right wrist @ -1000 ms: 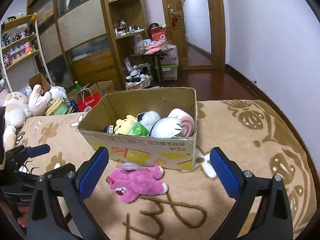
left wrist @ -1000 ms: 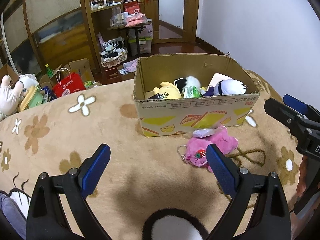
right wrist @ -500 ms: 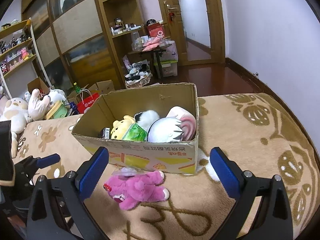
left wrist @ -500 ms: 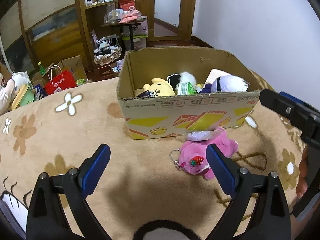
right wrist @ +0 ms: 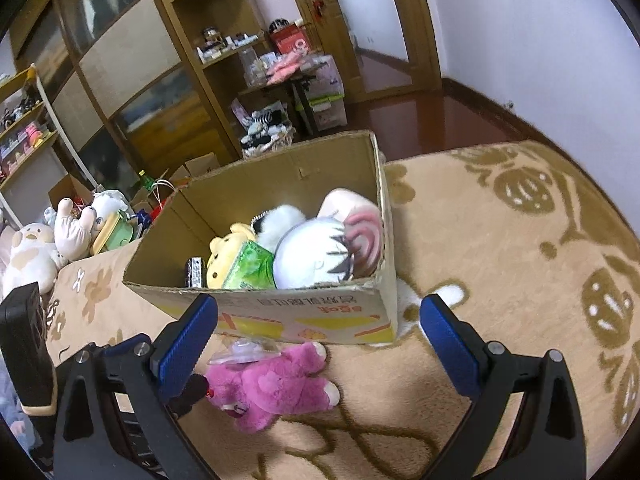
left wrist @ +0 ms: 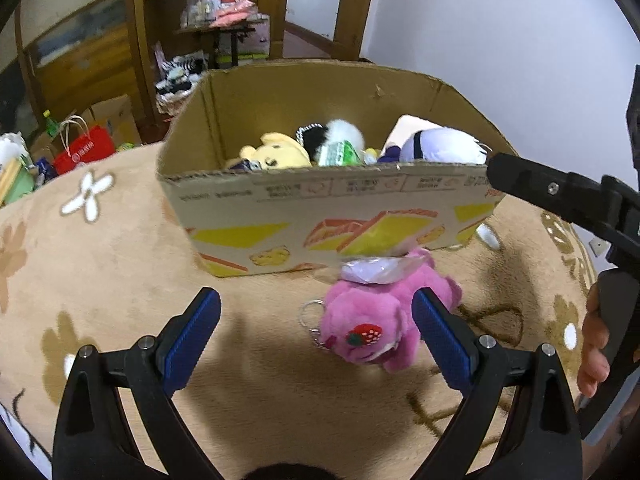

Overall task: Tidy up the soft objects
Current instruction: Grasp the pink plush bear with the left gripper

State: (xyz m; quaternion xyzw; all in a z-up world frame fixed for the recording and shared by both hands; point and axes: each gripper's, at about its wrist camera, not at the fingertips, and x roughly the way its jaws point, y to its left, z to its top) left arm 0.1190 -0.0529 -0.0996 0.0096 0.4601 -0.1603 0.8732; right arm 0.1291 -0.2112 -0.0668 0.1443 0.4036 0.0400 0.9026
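Pink plush bear [left wrist: 372, 320] lies against the cardboard box [left wrist: 328, 216] front; soft, light, I judge. I'd pinch its torso. Left gripper [left wrist: 316, 336] and right gripper [right wrist: 318, 336] both gape, empty.

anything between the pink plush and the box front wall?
A crinkled clear plastic wrapper lies on the pink plush, against the cardboard box front wall. Both wrist views show it.

A lived-in home room: patterned beige carpet [right wrist: 500, 240], cluttered wooden shelving [right wrist: 192, 52] (plush toys [right wrist: 32, 248] piled beside it).
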